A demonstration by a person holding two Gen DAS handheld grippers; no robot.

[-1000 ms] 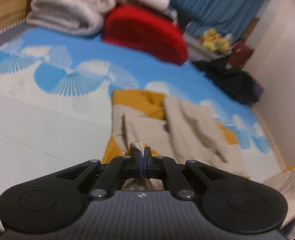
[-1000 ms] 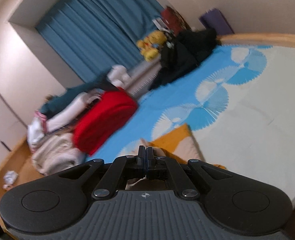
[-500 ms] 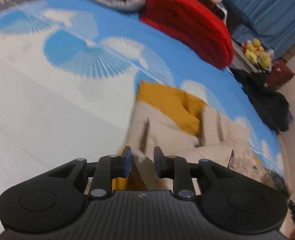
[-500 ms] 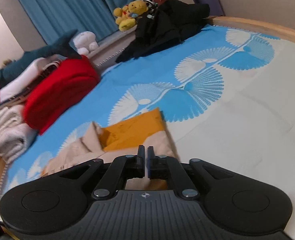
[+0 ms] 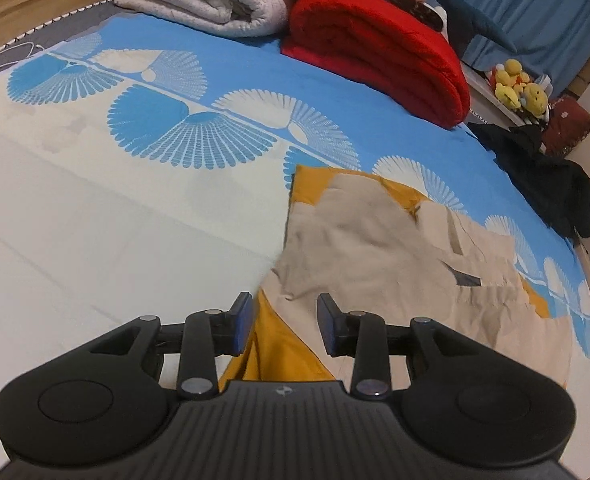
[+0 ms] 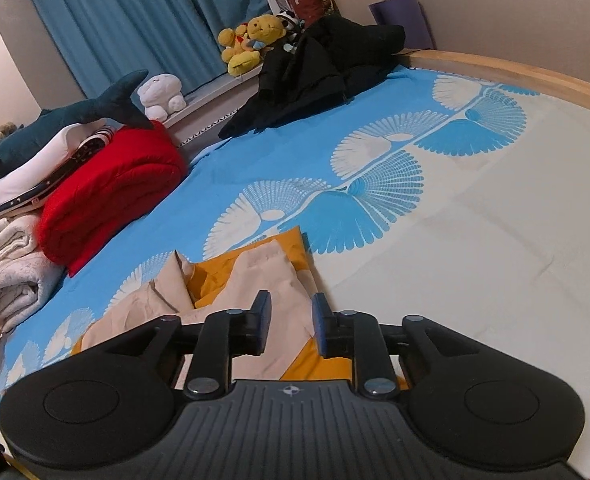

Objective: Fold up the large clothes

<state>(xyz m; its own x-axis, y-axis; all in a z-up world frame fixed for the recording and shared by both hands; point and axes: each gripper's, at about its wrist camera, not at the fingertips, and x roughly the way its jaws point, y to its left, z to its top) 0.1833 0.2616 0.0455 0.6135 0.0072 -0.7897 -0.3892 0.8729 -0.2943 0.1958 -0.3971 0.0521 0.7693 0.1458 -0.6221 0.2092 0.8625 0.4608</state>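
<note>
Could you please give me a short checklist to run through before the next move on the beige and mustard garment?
1. Left tongs clear of cloth: ok; they have just been opening, and the pads press on nothing.
2. Right tongs clear of cloth: ok; also just opened, with fabric lying beneath the gap.
3. Beige and mustard garment resting on the bed sheet: ok.
4. Garment lying smooth: not ok; creases and bunched folds show in both views.
5. Folded edges lined up: cannot tell; the near part is hidden by the tongs.
6. Red blanket apart from the garment: ok.
</note>
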